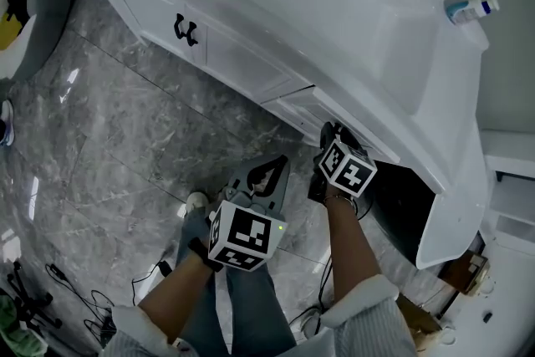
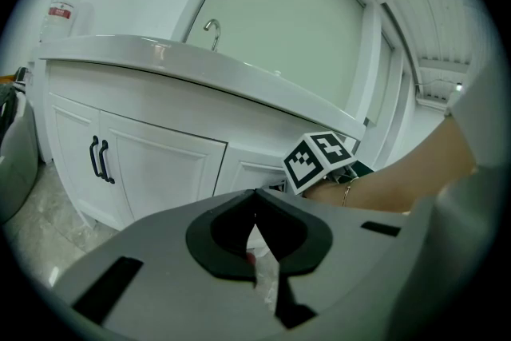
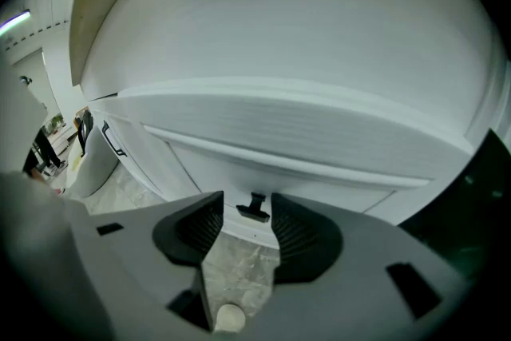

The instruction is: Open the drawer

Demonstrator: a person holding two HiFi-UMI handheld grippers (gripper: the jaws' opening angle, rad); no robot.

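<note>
Right gripper [image 3: 247,213], jaws wide apart and empty, faces the drawer [image 3: 239,170]. The drawer's dark handle [image 3: 255,207] lies just ahead between the fingertips, bar crosswise. Left gripper [image 2: 255,239], jaws together on nothing, hangs farther back.

The drawer [image 1: 294,108] is white with a plain panelled front, tucked under the overhanging rim of the white washbasin top [image 1: 393,88], just right of the double cabinet doors [image 1: 167,21]. Its small black handle [image 3: 255,206] juts from the front, and the drawer looks closed.
</note>
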